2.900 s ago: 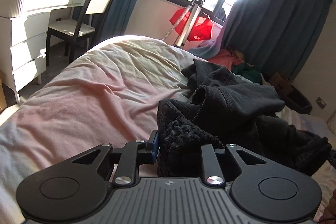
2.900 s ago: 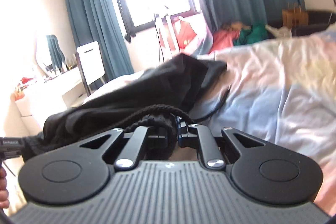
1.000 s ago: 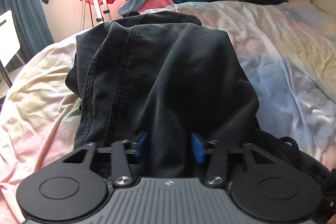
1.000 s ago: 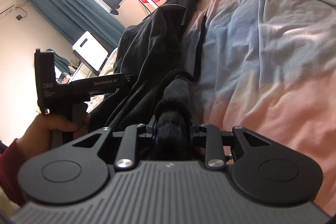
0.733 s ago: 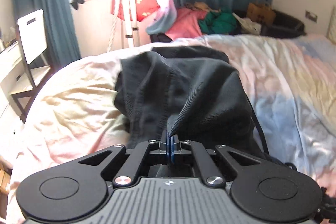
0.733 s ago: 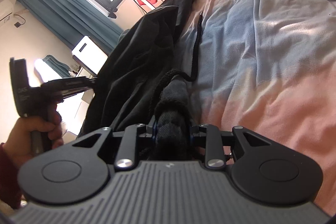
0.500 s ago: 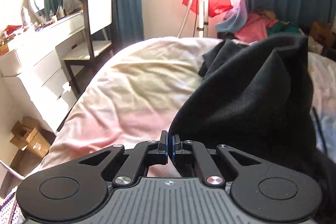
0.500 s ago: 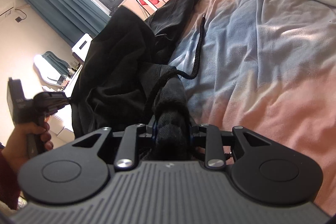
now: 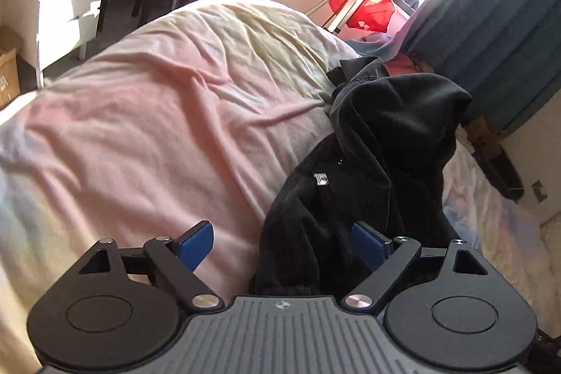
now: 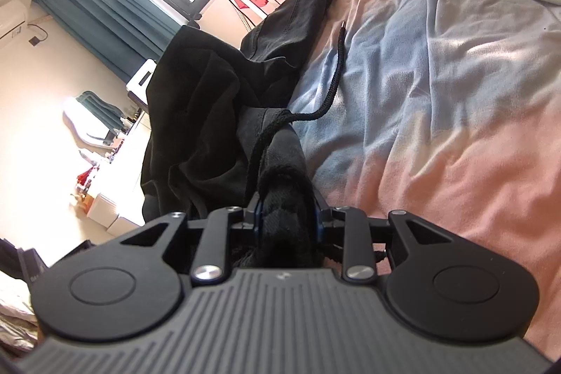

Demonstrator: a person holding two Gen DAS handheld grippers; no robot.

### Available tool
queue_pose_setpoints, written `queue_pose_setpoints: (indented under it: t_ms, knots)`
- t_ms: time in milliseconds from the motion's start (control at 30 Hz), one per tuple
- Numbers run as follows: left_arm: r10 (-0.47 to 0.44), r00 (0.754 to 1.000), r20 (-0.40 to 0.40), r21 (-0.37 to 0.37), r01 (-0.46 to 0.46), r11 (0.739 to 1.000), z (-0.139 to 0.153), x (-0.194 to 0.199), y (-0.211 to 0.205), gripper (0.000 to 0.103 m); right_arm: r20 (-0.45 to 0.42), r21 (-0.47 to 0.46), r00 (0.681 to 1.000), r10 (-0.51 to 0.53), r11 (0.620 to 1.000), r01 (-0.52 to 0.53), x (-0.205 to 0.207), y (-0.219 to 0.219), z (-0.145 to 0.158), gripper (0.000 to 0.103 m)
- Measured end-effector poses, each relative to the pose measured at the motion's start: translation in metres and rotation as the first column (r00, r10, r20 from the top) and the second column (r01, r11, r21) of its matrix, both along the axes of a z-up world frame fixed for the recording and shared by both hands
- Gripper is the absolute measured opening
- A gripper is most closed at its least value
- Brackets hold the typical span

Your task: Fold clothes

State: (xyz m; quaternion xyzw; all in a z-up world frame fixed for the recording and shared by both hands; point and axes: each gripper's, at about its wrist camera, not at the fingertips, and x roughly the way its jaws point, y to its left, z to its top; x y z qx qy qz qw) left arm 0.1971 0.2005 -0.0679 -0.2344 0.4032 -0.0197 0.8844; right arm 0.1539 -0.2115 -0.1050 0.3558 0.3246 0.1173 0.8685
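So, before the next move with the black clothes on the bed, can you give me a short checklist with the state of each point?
1. Right gripper holds fabric: ok, shut on a thick bunch of the black garment.
2. Left gripper ready to grasp: ok, jaws wide open, nothing pinched.
3. Fabric within the left jaws: ok, a dark fold lies between them.
4. Garment flat: not ok, heaped and creased.
5. Drawstring tucked: not ok, it trails loose on the bedsheet.
6. Which garment edge the right gripper holds: cannot tell.
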Motion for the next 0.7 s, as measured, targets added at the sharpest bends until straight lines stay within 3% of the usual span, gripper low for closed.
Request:
queue_pose_setpoints:
  t_ms: [167, 367, 433, 533, 600, 667, 700]
  knots:
    - [-0.042, 0.997, -0.068, -0.046, 0.039, 0.998, -0.019, -0.004, -0.012, 0.088, 0.025, 0.006, 1.0, 0.01, 1.0, -0.01, -0.003, 0.002, 0.004, 0.03]
    - [-0.095, 0.985, -0.142, -0.098, 0.081, 0.992, -0.041, -0.009, -0.026, 0.089, 0.141, 0.06, 0.99, 0.027, 0.998, -0.035, -0.015, 0.004, 0.021, 0.03]
    - [-0.106, 0.988, -0.116, -0.041, 0.102, 0.994, -0.039, -0.012, -0.031, 0.087, 0.163, 0.029, 0.986, 0.04, 0.999, -0.045, -0.016, 0.008, 0.026, 0.03]
    - [-0.126, 0.989, -0.077, 0.045, 0.13, 0.991, -0.035, -0.017, -0.039, 0.07, 0.144, -0.013, 0.989, 0.044, 0.999, -0.042, -0.014, 0.013, 0.025, 0.03]
    - [-0.137, 0.989, -0.052, 0.09, 0.141, 0.986, -0.033, -0.021, -0.043, 0.047, 0.122, -0.042, 0.992, 0.043, 0.998, -0.038, -0.012, 0.014, 0.023, 0.03]
    - [-0.086, 0.996, -0.021, -0.027, 0.085, 0.996, -0.029, -0.025, -0.024, 0.027, 0.098, -0.062, 0.994, 0.044, 0.997, -0.038, -0.011, 0.016, 0.02, 0.033]
    - [-0.059, 0.998, -0.007, -0.086, 0.058, 0.995, -0.027, -0.028, -0.014, 0.025, 0.087, -0.073, 0.995, 0.043, 0.997, -0.037, -0.01, 0.018, 0.018, 0.034]
